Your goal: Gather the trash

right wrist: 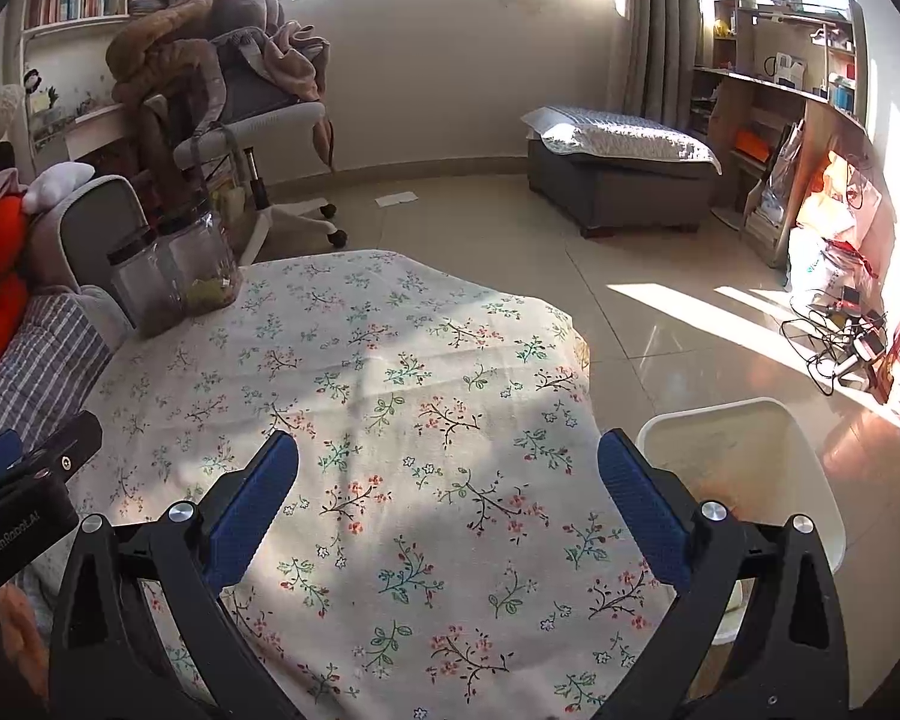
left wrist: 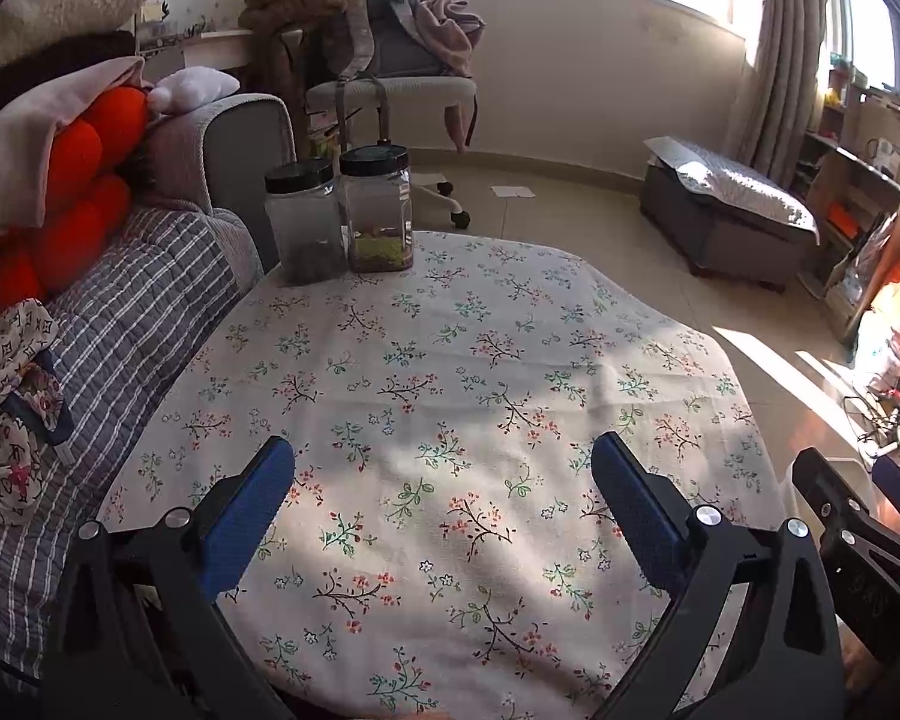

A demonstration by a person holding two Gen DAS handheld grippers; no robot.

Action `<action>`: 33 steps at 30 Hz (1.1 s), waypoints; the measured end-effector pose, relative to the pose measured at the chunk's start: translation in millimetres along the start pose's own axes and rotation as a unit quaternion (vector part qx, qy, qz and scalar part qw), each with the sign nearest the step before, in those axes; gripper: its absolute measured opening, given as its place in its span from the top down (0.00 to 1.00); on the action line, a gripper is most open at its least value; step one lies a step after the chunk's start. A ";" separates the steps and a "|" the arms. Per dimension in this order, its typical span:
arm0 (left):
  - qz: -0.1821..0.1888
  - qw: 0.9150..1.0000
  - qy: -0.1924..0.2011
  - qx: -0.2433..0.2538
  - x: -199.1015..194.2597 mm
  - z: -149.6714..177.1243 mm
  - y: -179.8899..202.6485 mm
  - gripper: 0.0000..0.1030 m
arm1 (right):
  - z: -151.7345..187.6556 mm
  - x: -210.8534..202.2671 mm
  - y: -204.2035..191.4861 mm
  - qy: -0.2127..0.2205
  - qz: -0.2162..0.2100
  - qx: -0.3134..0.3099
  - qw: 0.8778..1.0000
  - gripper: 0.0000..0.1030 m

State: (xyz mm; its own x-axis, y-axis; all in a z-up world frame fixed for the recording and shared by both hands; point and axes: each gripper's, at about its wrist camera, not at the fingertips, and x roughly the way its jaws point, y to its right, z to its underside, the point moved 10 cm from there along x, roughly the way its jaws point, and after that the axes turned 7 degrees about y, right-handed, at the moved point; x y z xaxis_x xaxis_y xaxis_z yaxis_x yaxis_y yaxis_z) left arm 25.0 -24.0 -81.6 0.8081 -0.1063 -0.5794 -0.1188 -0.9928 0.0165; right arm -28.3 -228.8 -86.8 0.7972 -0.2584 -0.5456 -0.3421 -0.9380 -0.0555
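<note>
A floral-clothed bench (right wrist: pixel 390 360) fills both views. The left gripper (left wrist: pixel 444 462) and right gripper (right wrist: pixel 448 462) hover wide apart, empty. A white plastic trash bin (right wrist: pixel 744 462) stands at the right gripper's three o'clock.

Tablecloth (left wrist: pixel 450 360) — cream ground, printed with small sprigs in red, green and dark brown. Gripper pads (left wrist: pixel 252 504) — blue, on black arms. Two clear jars (left wrist: pixel 339 216) carry black lids; one holds yellow-green contents. Sofa cover (left wrist: pixel 132 312): grey with white stripes. Cushion (left wrist: pixel 84 180): bright orange-red. Bin (right wrist: pixel 744 462) beside the table: white. Footstool (right wrist: pixel 618 192): dark grey, topped with a pale quilted cover. Floor tiles (right wrist: pixel 660 312): beige.
</note>
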 end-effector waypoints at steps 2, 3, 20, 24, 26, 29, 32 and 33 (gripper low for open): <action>0.001 1.000 0.001 0.000 0.0 -0.1 0.8 0.06 | 0.5 0.1 0.2 -0.001 0.001 -0.001 1.000 0.07; 0.002 1.000 0.001 0.001 -0.3 -0.2 1.3 0.06 | 1.1 0.0 0.6 -0.001 0.001 -0.001 1.000 0.07; 0.012 1.000 0.012 0.013 -0.4 -0.2 7.5 0.09 | 4.6 1.1 6.5 -0.011 -0.001 -0.006 1.000 0.07; 0.009 1.000 0.014 0.015 -1.2 0.3 7.5 0.11 | 4.5 1.1 6.3 -0.011 0.000 -0.006 1.000 0.07; 0.011 1.000 0.015 0.016 -1.2 -0.3 7.7 0.12 | 4.5 1.3 5.8 -0.010 0.000 -0.006 1.000 0.07; 0.015 1.000 0.020 0.019 -2.7 -1.3 9.9 0.12 | 4.5 1.3 6.1 -0.011 0.000 -0.005 1.000 0.07; 0.018 0.999 0.020 0.019 -3.6 -1.4 11.4 0.12 | 4.4 1.3 6.1 -0.010 0.000 -0.006 1.000 0.07; 0.020 0.999 0.018 0.018 -3.4 -0.9 12.3 0.13 | 4.5 1.3 6.0 -0.011 0.000 -0.006 1.000 0.07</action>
State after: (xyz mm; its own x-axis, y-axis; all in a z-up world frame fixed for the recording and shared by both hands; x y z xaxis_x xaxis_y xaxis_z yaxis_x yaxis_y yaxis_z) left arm 21.3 -35.8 -78.7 0.8230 -0.1481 -0.5484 -0.1715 -0.9851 0.0087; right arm -31.6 -233.7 -91.6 0.7865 -0.2537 -0.5631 -0.3365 -0.9405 -0.0463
